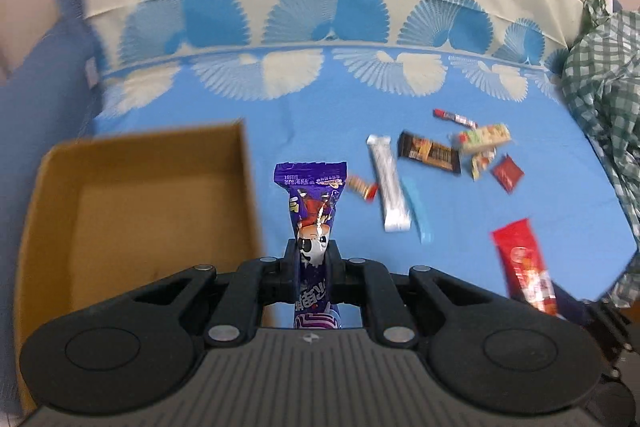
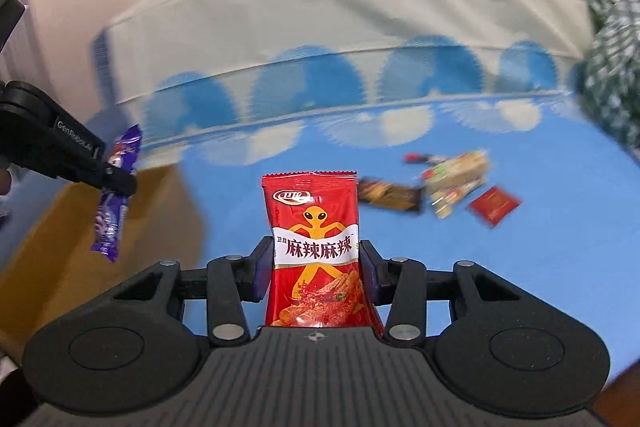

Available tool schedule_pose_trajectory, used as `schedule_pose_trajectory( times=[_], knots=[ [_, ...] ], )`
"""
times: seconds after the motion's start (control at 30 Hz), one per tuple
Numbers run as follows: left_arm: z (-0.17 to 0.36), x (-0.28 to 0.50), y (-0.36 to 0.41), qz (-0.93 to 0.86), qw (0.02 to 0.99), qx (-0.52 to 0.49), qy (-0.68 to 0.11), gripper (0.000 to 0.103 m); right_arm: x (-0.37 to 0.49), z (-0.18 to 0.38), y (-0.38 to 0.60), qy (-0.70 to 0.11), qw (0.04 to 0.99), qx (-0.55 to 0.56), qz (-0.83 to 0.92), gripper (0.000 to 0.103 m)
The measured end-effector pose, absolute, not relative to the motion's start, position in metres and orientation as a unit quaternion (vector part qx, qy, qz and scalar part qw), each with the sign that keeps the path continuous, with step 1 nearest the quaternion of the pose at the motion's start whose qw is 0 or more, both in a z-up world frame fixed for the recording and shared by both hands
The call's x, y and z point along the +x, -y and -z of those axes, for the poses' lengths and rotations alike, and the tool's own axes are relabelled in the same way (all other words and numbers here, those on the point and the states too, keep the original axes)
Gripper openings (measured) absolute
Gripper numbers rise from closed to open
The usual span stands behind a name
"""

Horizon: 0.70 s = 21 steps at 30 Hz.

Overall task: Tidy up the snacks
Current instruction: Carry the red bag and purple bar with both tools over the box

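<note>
My left gripper point(image 1: 313, 255) is shut on a purple snack packet point(image 1: 314, 203) and holds it above the blue cloth, just right of an open cardboard box point(image 1: 132, 203). The same packet point(image 2: 114, 187) and left gripper point(image 2: 116, 181) show at the left of the right wrist view, over the box point(image 2: 80, 227). My right gripper point(image 2: 316, 259) is shut on a red spicy snack packet point(image 2: 314, 227), held upright above the cloth; it also shows in the left wrist view point(image 1: 526, 263). The box looks empty inside.
Loose snacks lie on the blue cloth point(image 1: 320, 131): a silver bar point(image 1: 390, 183), a brown bar point(image 1: 430, 151), a green-and-cream packet point(image 1: 482, 139), a small red sachet point(image 1: 507, 173), a blue stick point(image 1: 418, 211). A green checked cloth point(image 1: 604, 79) is bunched at the right.
</note>
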<state>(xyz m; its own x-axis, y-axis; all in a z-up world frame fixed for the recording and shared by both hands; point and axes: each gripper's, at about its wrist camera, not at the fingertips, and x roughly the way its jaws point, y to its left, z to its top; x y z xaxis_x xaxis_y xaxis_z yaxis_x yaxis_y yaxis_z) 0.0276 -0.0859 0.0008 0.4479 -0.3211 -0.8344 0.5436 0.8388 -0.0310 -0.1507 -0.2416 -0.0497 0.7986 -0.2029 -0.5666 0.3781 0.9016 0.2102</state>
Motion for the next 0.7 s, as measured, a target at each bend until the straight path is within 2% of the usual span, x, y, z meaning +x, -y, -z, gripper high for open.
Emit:
schedule_pose_trajectory(
  times=[0.4,0.7],
  knots=[
    [-0.011,-0.079,-0.077,0.198,0.853,0.09,-0.474,0.012,-0.204,0.016,0.1,-0.296,0.943,0.15,0.036,0.046],
    [-0.02,-0.115,-0.127,0.192,0.87,0.054,-0.451,0.012,-0.228,-0.005,0.052,-0.276,0.956,0.094,0.021,0.046]
  ],
)
